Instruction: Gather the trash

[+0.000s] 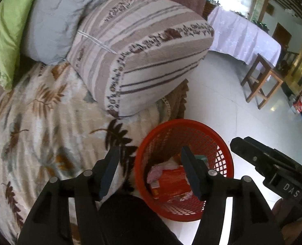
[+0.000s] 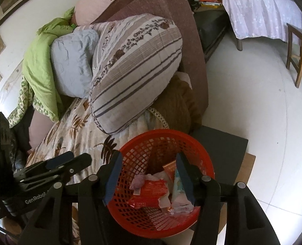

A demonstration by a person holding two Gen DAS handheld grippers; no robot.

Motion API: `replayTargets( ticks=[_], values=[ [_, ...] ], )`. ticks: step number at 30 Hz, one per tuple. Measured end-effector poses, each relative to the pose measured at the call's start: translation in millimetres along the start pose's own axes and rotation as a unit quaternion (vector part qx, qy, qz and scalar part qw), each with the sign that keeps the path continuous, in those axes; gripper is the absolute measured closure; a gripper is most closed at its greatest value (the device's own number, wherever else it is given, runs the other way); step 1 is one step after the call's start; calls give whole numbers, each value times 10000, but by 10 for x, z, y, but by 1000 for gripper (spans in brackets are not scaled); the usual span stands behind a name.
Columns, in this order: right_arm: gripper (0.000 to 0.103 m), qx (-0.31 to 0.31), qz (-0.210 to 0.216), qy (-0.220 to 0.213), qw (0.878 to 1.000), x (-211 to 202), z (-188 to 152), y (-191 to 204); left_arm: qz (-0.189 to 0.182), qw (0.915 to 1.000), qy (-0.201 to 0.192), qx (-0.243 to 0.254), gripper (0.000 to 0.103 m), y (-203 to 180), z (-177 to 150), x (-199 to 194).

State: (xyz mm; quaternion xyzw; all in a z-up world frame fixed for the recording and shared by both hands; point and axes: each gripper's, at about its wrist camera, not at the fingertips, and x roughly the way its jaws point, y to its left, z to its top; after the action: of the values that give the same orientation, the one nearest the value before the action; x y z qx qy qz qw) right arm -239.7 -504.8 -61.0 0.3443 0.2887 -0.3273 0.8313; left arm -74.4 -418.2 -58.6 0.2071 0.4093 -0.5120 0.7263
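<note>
Bedside basket (image 2: 202, 163), both jaws wide, empty

Black claw (image 2: 149, 175) (blue pads, silver screws)

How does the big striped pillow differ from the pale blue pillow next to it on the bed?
The big striped pillow is patterned, beige and white bands with dark lines and brown floral trim; the pale blue pillow is plain. The striped one looks larger and fuller, the blue one smaller and creased. The striped one sits nearer the red mesh basket, while the blue one is tucked against the green blanket. Both lean together on the leaf-print bedspread.
</note>
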Motion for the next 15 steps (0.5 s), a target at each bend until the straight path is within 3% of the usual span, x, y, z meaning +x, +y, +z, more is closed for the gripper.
replayTargets(
  ticks=[7, 15],
  values=[
    [44, -146, -75, -98, 9998, -151, -55, 129, 473, 9969, -624, 117, 23, 39, -95, -476],
    [38, -565, -161, -381, 9975, -470, -127, 391, 847, 9881, -1267, 221, 17, 0, -243, -1014]
  ],
)
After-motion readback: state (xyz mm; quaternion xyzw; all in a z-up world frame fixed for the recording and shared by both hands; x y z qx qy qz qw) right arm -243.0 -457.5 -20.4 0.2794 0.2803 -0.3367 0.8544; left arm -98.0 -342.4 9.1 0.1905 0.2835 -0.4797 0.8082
